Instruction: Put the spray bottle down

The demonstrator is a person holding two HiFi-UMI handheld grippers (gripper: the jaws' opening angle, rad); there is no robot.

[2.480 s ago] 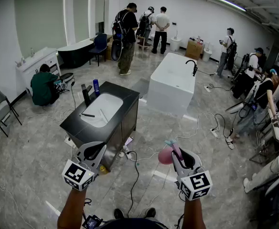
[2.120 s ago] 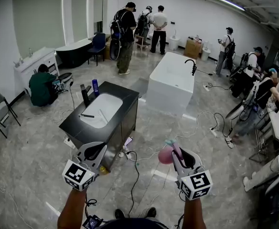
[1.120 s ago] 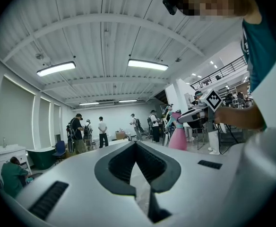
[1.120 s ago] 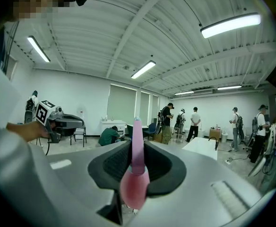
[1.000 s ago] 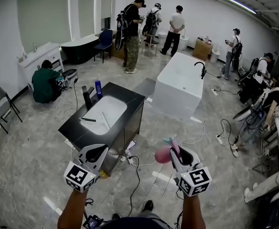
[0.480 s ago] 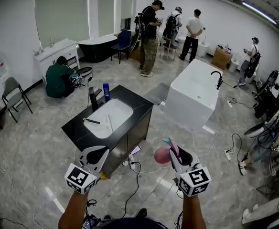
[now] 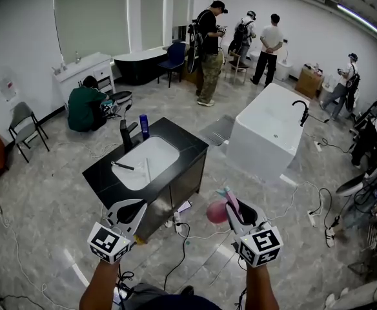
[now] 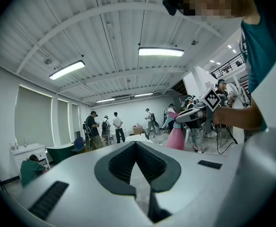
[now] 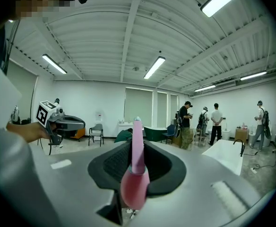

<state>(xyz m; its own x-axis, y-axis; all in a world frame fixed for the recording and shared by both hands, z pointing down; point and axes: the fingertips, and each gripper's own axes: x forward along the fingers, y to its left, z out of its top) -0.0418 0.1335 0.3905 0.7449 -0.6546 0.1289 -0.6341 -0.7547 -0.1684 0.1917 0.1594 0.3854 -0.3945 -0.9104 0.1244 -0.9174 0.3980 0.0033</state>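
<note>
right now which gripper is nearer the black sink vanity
Left. The left gripper hovers by the near corner of the black sink vanity. The right gripper, shut on the pink spray bottle, is off to its right, over floor.

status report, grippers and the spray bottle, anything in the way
Left gripper shut, empty. Right gripper shut on pink spray bottle, in the air, not yet down. Black sink counter ahead; cables on the floor between.
</note>
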